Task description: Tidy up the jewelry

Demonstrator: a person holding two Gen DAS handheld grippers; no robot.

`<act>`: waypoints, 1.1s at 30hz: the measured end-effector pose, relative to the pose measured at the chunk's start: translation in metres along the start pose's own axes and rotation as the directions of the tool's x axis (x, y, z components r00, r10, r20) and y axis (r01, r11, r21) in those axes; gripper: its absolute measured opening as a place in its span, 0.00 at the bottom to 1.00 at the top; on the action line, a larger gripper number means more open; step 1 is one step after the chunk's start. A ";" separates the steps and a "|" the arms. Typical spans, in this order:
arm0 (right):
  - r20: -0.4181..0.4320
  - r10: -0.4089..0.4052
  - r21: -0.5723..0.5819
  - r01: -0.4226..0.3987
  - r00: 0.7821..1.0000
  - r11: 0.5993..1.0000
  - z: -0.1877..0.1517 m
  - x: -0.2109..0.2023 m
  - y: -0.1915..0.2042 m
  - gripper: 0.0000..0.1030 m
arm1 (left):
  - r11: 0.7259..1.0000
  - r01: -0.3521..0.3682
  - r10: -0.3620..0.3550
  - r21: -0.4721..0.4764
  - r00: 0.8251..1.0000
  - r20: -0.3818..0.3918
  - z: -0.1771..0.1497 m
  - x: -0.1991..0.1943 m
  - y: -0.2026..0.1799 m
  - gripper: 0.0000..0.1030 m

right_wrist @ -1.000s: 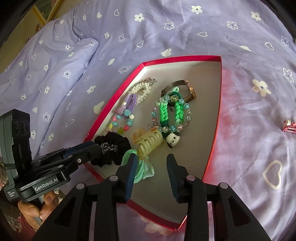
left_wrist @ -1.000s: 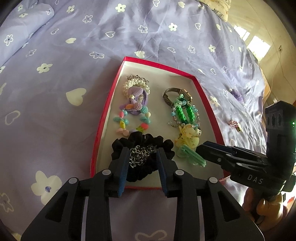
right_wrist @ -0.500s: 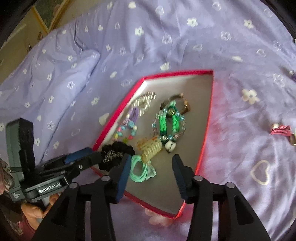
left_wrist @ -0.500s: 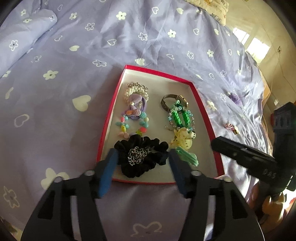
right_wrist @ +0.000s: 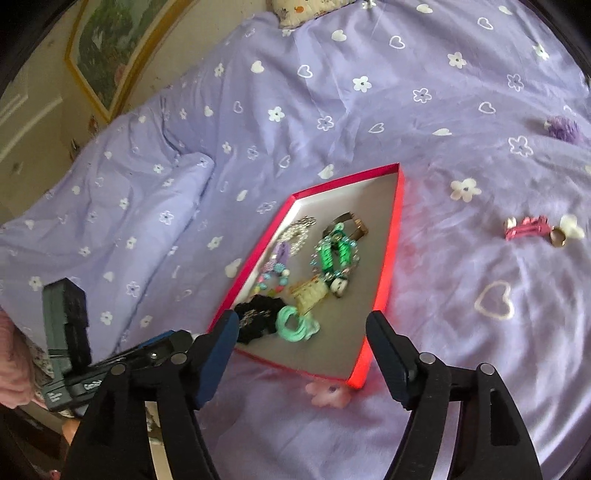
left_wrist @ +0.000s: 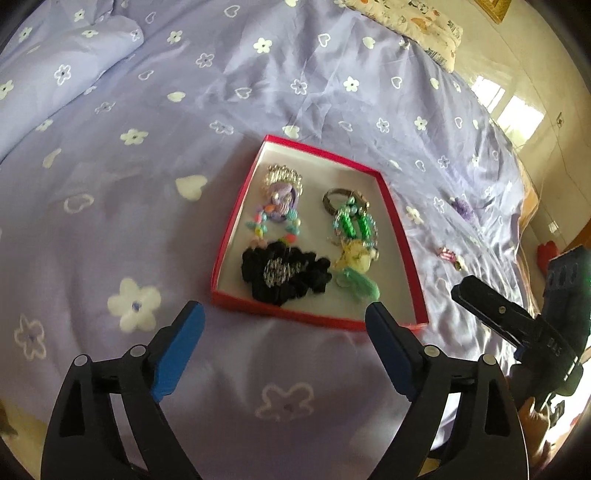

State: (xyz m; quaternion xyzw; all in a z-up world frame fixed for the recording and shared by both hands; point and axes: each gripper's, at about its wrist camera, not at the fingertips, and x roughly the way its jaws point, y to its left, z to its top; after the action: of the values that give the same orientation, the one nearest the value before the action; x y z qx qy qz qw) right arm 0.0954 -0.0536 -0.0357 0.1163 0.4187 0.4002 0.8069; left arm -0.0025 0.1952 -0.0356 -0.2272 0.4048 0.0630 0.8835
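A red tray lies on the lilac bedspread. In it are a black scrunchie, a mint scrunchie, a green braided bracelet, a watch and pearl and bead pieces. My left gripper hovers just short of the tray's near rim, jaws opening, nothing between them. The right gripper hangs above the tray's near end, over the mint scrunchie and black scrunchie, jaws also opening and empty. Each gripper shows in the other's view: the right, the left.
A pink hair clip with small rings beside it and a purple pompom lie loose on the bedspread right of the tray. A folded duvet rises at the left. A pillow lies at the far edge. A pink sleeve shows at lower left.
Both grippers opened wide and drew back and up from the tray. The left came off the black scrunchie, the right off the mint scrunchie; both scrunchies stay in the tray.
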 end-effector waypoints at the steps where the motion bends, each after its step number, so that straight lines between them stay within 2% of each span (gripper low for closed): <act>1: 0.003 0.007 0.006 -0.007 1.000 1.000 -0.004 -0.003 -0.001 0.74 | 1.000 -0.007 0.007 -0.003 1.000 -0.005 -0.003 0.000 0.000 0.87; 7: 0.004 0.032 0.013 -0.032 0.999 0.999 -0.015 -0.016 0.004 0.75 | 0.999 -0.032 0.032 -0.009 0.999 -0.012 -0.014 -0.013 0.001 0.87; 11: 0.037 0.029 -0.013 -0.029 0.999 0.999 -0.014 -0.034 0.012 0.81 | 0.998 -0.064 0.064 0.019 0.998 0.009 -0.014 -0.026 -0.005 0.88; 16: 0.085 -0.026 -0.104 0.035 0.996 0.994 -0.008 -0.060 0.034 0.88 | 0.988 -0.124 0.120 0.092 0.991 0.054 -0.011 -0.045 -0.022 0.94; 20: 0.114 -0.109 -0.196 0.130 0.987 0.972 0.001 -0.076 0.053 0.98 | 0.962 -0.207 0.183 0.176 0.973 0.144 -0.006 -0.067 -0.041 1.00; 24: 0.122 -0.156 -0.251 0.182 0.980 0.951 0.000 -0.078 0.060 0.99 | 0.924 -0.309 0.262 0.227 0.941 0.214 -0.007 -0.071 -0.051 1.00; 25: 0.118 -0.165 -0.253 0.190 0.979 0.949 -0.003 -0.074 0.058 0.99 | 0.919 -0.321 0.274 0.228 0.937 0.217 -0.009 -0.068 -0.050 1.00; 29: 0.068 -0.177 -0.223 0.187 0.982 0.957 -0.017 -0.056 0.044 0.99 | 0.929 -0.310 0.278 0.200 0.945 0.175 -0.016 -0.053 -0.040 1.00; 33: 0.027 -0.195 -0.208 0.196 0.981 0.958 -0.029 -0.042 0.034 0.99 | 0.926 -0.323 0.295 0.196 0.943 0.157 -0.024 -0.044 -0.035 1.00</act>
State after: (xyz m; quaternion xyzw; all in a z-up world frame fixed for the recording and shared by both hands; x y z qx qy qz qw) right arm 0.0407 -0.0670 -0.0121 -0.0101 0.3808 0.3602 0.8515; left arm -0.0376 0.1562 -0.0041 -0.0574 0.3842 0.1705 0.9055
